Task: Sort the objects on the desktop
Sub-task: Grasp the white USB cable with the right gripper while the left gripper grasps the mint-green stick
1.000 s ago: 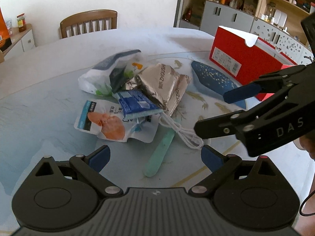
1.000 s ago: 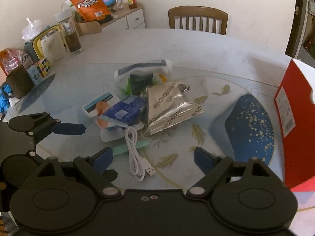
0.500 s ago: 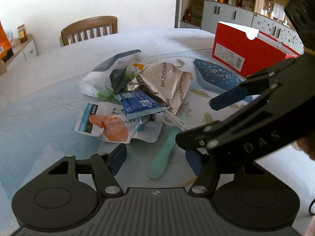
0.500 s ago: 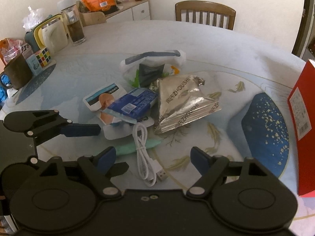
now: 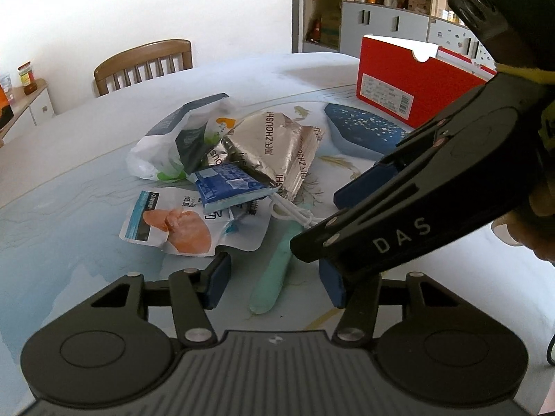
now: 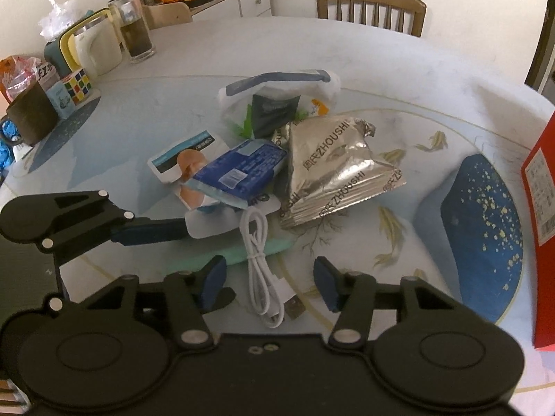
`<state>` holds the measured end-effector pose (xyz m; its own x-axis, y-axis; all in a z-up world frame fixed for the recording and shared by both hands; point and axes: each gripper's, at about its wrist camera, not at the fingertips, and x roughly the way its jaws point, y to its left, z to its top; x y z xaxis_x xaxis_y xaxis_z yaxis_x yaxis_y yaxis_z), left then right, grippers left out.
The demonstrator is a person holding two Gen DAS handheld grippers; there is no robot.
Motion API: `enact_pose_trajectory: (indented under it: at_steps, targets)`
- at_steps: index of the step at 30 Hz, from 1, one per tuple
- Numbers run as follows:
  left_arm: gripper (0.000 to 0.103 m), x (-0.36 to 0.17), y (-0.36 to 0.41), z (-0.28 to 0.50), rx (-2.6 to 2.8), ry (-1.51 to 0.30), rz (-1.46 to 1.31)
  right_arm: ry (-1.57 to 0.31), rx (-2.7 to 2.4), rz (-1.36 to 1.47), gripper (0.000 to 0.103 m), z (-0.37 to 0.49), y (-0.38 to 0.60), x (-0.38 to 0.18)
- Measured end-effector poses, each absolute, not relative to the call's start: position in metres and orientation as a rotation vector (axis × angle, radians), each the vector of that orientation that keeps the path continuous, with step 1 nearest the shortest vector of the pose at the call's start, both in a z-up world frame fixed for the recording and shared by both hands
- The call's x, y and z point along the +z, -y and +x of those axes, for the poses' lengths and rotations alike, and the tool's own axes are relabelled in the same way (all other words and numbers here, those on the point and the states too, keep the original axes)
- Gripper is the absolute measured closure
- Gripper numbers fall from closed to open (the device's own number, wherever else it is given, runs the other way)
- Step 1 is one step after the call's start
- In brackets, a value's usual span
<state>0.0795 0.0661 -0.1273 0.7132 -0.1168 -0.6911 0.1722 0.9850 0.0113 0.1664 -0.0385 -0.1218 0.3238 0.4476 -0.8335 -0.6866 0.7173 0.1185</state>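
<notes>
Left gripper (image 5: 274,282) fingers apart astride the mint-green stick (image 5: 274,277), right gripper (image 6: 269,277) fingers apart over the coiled white cable (image 6: 260,253), packet pile at twelve o'clock: silver foil bag (image 6: 333,170), blue pack (image 6: 239,171), red box (image 5: 406,83) at two o'clock.

Our left gripper (image 5: 274,286) is matte black, with two round discs on a ribbed housing, silver screw heads at the linkage joints, and dark blue pads (image 5: 218,279) on its fingers; our right gripper (image 6: 269,279) matches it, and its side carries white "DAS" lettering, a yellow band and a green light.
</notes>
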Motion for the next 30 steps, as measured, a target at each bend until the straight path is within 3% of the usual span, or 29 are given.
enact_pose_trajectory:
  at_steps: [4,8,18,26,27,30]
  targets:
    - [0.048,-0.127,-0.065,0.082,-0.167,-0.762,0.076,-0.987,0.736,-0.297,0.08,0.17,0.043,-0.121]
    - [0.049,-0.127,-0.064,0.084,-0.173,-0.761,0.078,-0.997,0.716,-0.278,0.08,0.18,0.055,-0.12]
    - [0.088,-0.125,-0.067,0.086,-0.155,-0.753,0.052,-1.005,0.691,-0.239,0.082,0.185,0.076,-0.121]
    - [0.093,-0.124,-0.065,0.088,-0.16,-0.759,0.031,-1.012,0.692,-0.227,0.086,0.183,0.082,-0.12]
    - [0.093,-0.124,-0.065,0.088,-0.161,-0.76,0.028,-1.015,0.692,-0.225,0.091,0.183,0.083,-0.12]
    - [0.094,-0.123,-0.064,0.088,-0.16,-0.763,0.013,-1.017,0.69,-0.214,0.094,0.182,0.086,-0.119]
